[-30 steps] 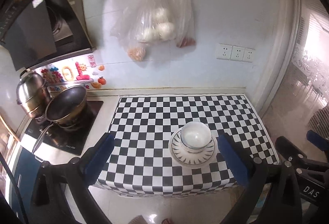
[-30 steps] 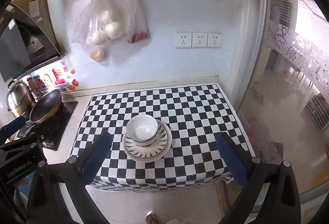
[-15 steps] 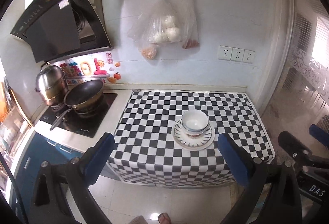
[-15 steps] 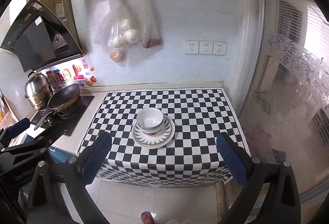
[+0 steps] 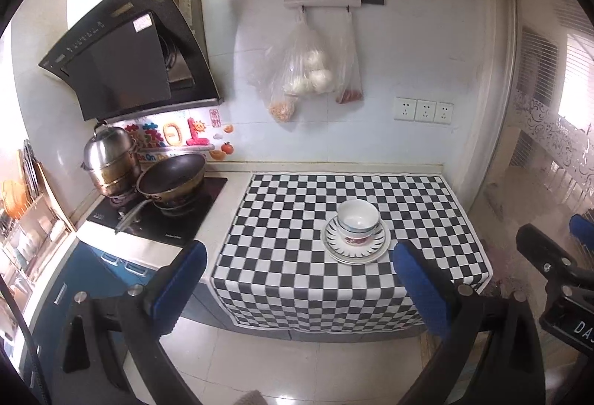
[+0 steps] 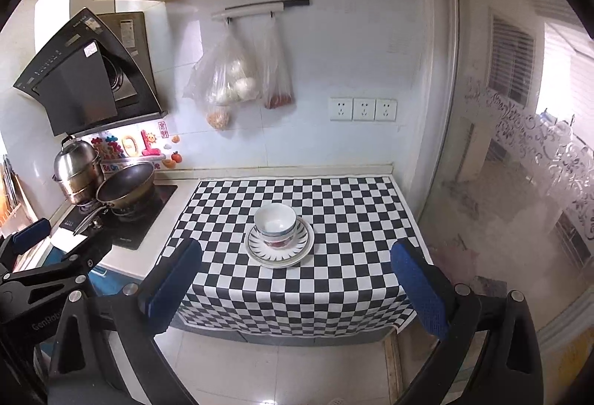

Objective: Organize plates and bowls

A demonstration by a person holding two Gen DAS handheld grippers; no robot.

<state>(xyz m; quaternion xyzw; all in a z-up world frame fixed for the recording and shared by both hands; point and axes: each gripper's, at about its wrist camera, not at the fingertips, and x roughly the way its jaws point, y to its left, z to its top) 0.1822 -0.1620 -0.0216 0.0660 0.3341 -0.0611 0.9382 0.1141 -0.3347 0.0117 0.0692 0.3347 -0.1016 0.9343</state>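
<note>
Standing back from the counter, both tongs are empty: the left gripper [image 5: 297, 290] has its blue pads spread wide with nothing between them, and the right gripper [image 6: 295, 288] is spread likewise, each held out over the floor, well apart from the crockery. The task's pieces sit near the front of the checkered cloth [image 5: 297, 219]: a white bowl [image 5: 358, 219] nested on what looks like a second, patterned bowl, on striped-rim plates [image 5: 356, 249] stacked beneath. Judged glazed ceramic: stiff, fairly heavy as a stack, slippery and liable to chip. The bowl is best taken by pinching across its rim wall; the plates by the overhanging edge, lifted level. In the right view the bowl [image 6: 275, 222] and plates [image 6: 280, 249] lie nearly centred between the pads, and part of the left tool's frame shows at lower left. The left view puts the stack nearer the right-hand pad and alone shows a dish rack [image 5: 26, 219] at far left. The frying pan [image 5: 170, 178] and steel steamer pot [image 5: 109, 160] on the hob stand well clear.
</note>
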